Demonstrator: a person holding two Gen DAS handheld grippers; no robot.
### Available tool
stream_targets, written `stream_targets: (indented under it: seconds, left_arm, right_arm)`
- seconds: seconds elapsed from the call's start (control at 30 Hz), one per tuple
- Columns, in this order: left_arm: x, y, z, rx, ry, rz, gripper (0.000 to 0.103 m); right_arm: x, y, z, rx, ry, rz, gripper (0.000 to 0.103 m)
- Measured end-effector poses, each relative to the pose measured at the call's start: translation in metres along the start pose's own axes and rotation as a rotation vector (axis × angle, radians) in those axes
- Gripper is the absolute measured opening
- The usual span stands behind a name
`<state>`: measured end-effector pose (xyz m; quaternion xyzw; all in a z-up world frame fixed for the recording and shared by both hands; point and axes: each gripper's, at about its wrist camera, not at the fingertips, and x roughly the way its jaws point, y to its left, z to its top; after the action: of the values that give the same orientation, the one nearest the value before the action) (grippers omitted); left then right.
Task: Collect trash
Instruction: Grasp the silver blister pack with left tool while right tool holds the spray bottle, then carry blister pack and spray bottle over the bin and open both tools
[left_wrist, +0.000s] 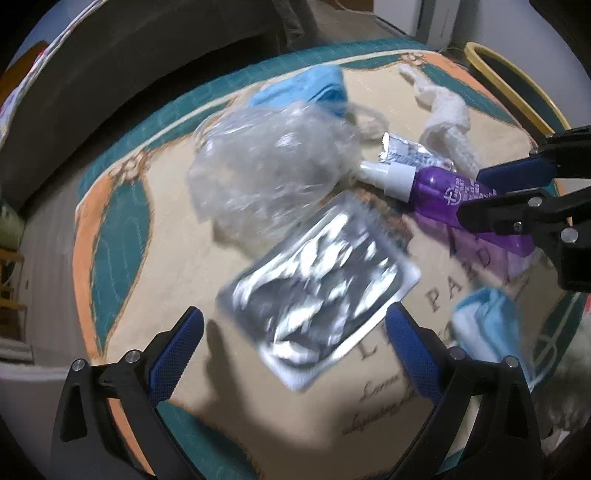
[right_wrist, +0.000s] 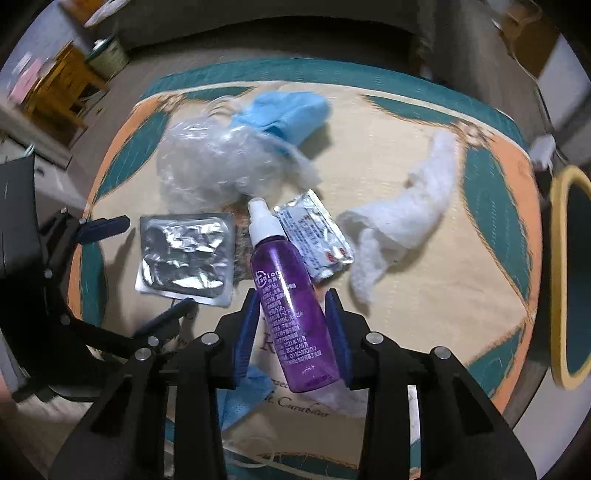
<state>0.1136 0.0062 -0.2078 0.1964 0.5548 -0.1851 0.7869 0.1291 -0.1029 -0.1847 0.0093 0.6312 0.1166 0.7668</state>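
Note:
Trash lies on a patterned mat (left_wrist: 166, 266). My left gripper (left_wrist: 295, 328) is open around the near end of a silver foil blister pack (left_wrist: 317, 288), also in the right wrist view (right_wrist: 186, 258). My right gripper (right_wrist: 291, 306) is shut on a purple spray bottle (right_wrist: 291, 306), also in the left wrist view (left_wrist: 447, 188). A crumpled clear plastic bag (left_wrist: 266, 170), a blue mask (left_wrist: 306, 88), a small foil sachet (right_wrist: 314, 236) and white tissue (right_wrist: 402, 218) lie beyond.
A yellow-rimmed bin (right_wrist: 570, 273) stands to the right of the mat. Another blue mask (left_wrist: 487, 328) lies near the mat's right edge. A dark sofa (right_wrist: 258, 33) runs along the back. Wooden furniture (right_wrist: 62, 88) is at the far left.

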Motion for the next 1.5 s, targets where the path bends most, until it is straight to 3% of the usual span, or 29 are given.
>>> stream_targets:
  seconds: [0.13, 0.27, 0.43, 0.6, 0.63, 0.67, 0.77, 0.97, 1.2, 1.5]
  left_arm:
    - [0.006, -0.01, 0.012, 0.036, -0.021, -0.009, 0.098]
    - [0.011, 0.0, 0.015, -0.034, -0.003, -0.088, 0.098]
    - [0.007, 0.016, 0.008, -0.048, -0.005, -0.154, 0.097]
    - [0.003, 0.011, -0.005, 0.015, 0.001, -0.112, 0.095]
    - [-0.002, 0.008, -0.007, 0.034, 0.001, -0.104, 0.092]
    - [-0.003, 0.006, -0.009, 0.049, -0.006, -0.103, 0.087]
    - [-0.011, -0.003, -0.008, 0.054, -0.02, -0.09, 0.073]
    - [-0.023, -0.011, -0.014, 0.051, -0.023, -0.074, 0.071]
    - [-0.056, 0.0, -0.004, -0.003, -0.123, -0.113, 0.071]
    - [-0.117, -0.003, 0.014, -0.033, -0.286, -0.139, 0.071]
  right_arm:
    - [0.004, -0.005, -0.007, 0.01, 0.03, 0.022, 0.036]
    - [0.005, 0.0, -0.007, -0.014, 0.022, 0.025, 0.038]
    - [0.009, 0.002, -0.009, -0.051, 0.029, 0.013, 0.044]
    - [0.014, 0.01, -0.008, -0.073, 0.029, -0.009, 0.045]
    - [0.015, 0.011, -0.008, -0.082, 0.033, -0.015, 0.044]
    - [0.016, 0.012, -0.008, -0.086, 0.034, -0.018, 0.037]
    - [0.01, 0.014, -0.008, -0.078, 0.02, -0.008, 0.034]
    - [-0.009, 0.015, -0.01, -0.076, -0.021, 0.007, 0.033]
    - [-0.04, 0.004, -0.012, -0.024, -0.077, 0.021, 0.032]
    - [-0.1, -0.031, -0.011, 0.099, -0.217, 0.025, 0.032]
